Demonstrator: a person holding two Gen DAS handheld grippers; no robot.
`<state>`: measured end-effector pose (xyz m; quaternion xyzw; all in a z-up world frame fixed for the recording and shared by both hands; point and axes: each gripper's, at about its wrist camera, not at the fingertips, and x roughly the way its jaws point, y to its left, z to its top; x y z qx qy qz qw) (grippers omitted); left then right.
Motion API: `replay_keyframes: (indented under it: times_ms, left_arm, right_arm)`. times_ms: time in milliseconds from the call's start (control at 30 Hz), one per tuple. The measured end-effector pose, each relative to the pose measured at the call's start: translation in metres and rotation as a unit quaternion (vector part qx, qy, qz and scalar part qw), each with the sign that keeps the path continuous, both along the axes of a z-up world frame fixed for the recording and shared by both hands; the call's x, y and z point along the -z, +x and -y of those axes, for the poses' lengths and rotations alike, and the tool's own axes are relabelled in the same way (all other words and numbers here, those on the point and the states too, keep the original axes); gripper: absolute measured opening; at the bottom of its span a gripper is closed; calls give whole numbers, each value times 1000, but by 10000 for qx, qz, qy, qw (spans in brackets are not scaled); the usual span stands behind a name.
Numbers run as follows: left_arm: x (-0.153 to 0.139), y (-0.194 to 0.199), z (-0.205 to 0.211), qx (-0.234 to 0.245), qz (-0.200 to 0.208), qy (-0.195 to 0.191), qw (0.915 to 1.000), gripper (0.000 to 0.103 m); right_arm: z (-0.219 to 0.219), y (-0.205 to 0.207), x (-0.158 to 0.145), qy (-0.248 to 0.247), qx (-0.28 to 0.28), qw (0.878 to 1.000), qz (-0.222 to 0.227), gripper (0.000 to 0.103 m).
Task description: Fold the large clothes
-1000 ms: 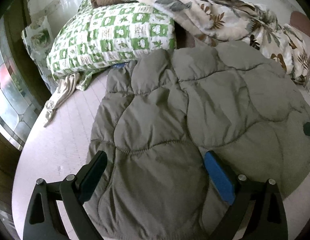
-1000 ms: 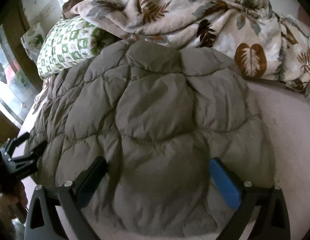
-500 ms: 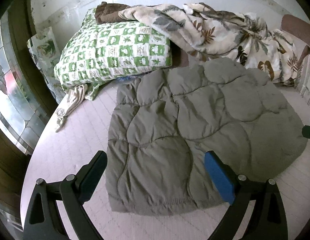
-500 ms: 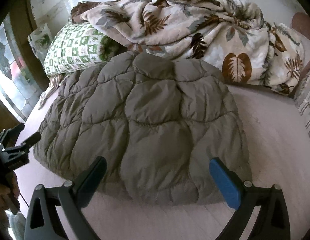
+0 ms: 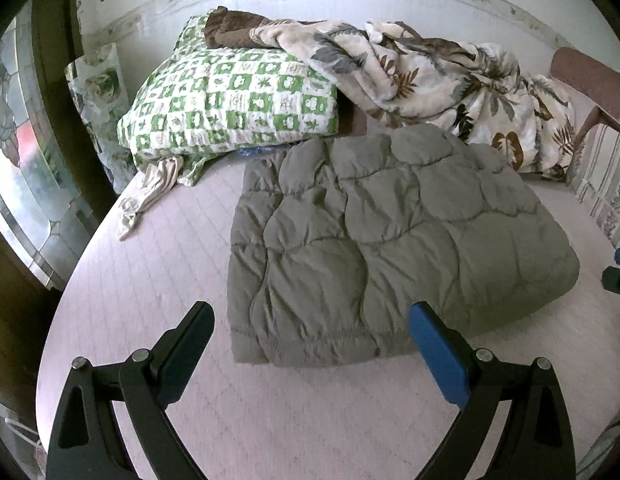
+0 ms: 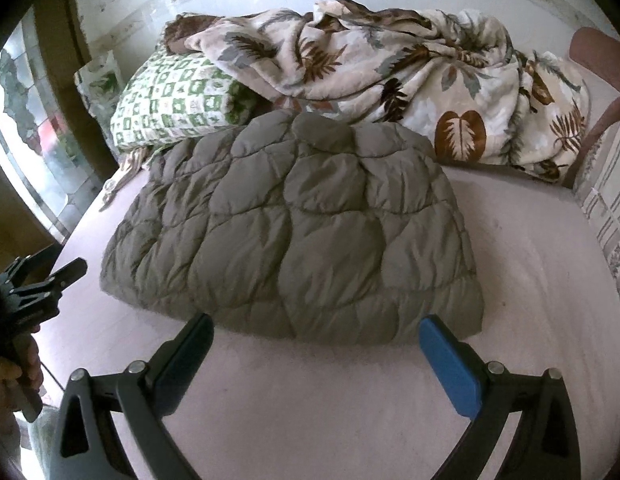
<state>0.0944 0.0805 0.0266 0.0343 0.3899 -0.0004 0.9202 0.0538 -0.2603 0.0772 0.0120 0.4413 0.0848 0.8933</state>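
Grey quilted jacket (image 5: 394,248) (image 6: 297,236): folded, flat on pale bed sheet (image 5: 157,280), just in front of green checked pillow (image 5: 233,108) and leaf-print blanket (image 6: 390,76). Left gripper (image 5: 312,330): spread wide, empty, clear of jacket. Right gripper (image 6: 316,340): spread wide, empty, near jacket hem.

Pale bed (image 5: 157,280), folded grey quilted jacket (image 5: 390,248), green checked pillow (image 5: 237,104), leaf-print blanket (image 6: 410,64)
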Motion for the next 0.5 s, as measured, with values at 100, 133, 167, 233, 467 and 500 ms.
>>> replay_keyframes:
  times_ms: [100,133,167,233,467,500]
  left_arm:
    - [-3,-8,-3,-15,-22,14,10000,98]
    - [-5,-10,-4,-17,-7,-10,10000,98]
    - [-8,-13,-5,-25,5,-44,10000,98]
    - [-13,-17,-8,-53,14,-115,9999,98]
    - [-26,-29,-14,-96,73,-183,9998,98]
    - [-27,-31,-14,-96,76,-189,9997,98]
  right_arm:
    - [-5,-12,-7,-31,-62,10000,72,103]
    - [-6,-15,-9,-28,-77,9999,84,103]
    - [-7,-18,-11,-32,-86,9999,91,103]
    - [-9,-23,-15,-72,-105,9999,107,103]
    - [-10,-36,-24,-44,-127,9998,153,103]
    - [-10,-38,-25,-34,-130,9998,159,103]
